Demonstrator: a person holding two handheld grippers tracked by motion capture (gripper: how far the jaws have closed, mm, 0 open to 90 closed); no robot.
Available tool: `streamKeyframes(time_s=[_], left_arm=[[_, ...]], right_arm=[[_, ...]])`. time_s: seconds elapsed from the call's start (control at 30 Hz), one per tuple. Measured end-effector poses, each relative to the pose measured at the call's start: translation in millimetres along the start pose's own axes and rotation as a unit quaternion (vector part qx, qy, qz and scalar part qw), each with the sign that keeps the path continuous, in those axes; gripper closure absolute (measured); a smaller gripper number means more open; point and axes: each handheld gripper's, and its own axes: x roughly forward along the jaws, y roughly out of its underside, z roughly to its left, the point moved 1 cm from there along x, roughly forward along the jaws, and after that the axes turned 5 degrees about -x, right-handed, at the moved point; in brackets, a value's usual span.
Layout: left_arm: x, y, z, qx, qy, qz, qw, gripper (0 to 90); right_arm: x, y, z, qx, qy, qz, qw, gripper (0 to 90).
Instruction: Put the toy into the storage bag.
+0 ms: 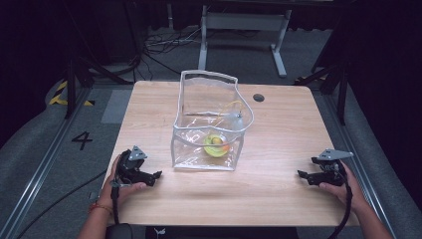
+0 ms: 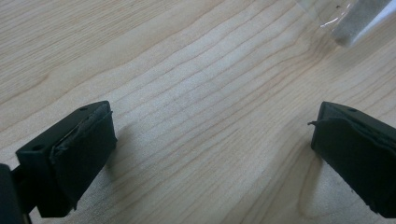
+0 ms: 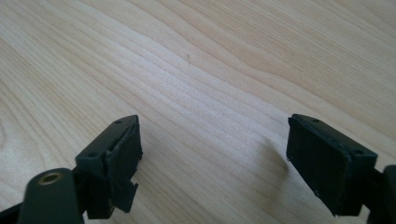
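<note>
— Over at the near left, the left gripper (image 1: 155, 175) rests on the table (image 1: 278, 189), jaws spread, holding nothing. Parked, I'd guess.

— And mid-table, the clear bag (image 1: 209, 124) stands upright, top open, a yellow-green ball (image 1: 216, 144) lying inside.

— Near right, the right gripper (image 1: 301, 174) mirrors it: jaws wide, empty, well apart from the bag.
</note>
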Motion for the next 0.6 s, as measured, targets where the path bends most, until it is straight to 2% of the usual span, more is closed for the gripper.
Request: streamKeyframes(time_s=[0.1,0.17,0.23,0.3,0.6], left_arm=[[0.0,0.0,0.0,0.0,0.0,0.0,1.0,0.3],[0.0,0.0,0.1,0.0,0.0,0.0,1.0,0.3],[0.2,-0.1,0.1,0.0,0.0,0.0,1.0,0.3],[0.1,-0.1,0.1,0.0,0.0,0.0,1.0,0.2],[0.4,0.0,0.1,0.001,-0.002,-0.003,1.0,0.3]], right_arm=[[-1.9,5.4,-1.2,0.017,0.001,-0.009,0.9998,18.5],[-2.7,8.2,-0.9,0.017,0.006,-0.017,0.9997,16.2],[-2.4,13.4,-2.7,0.037,0.005,-0.028,0.9989,15.4],[-3.2,15.8,-2.6,0.043,0.009,-0.033,0.9985,15.4],[-3.7,16.3,-2.2,0.046,0.014,-0.032,0.9983,14.9]])
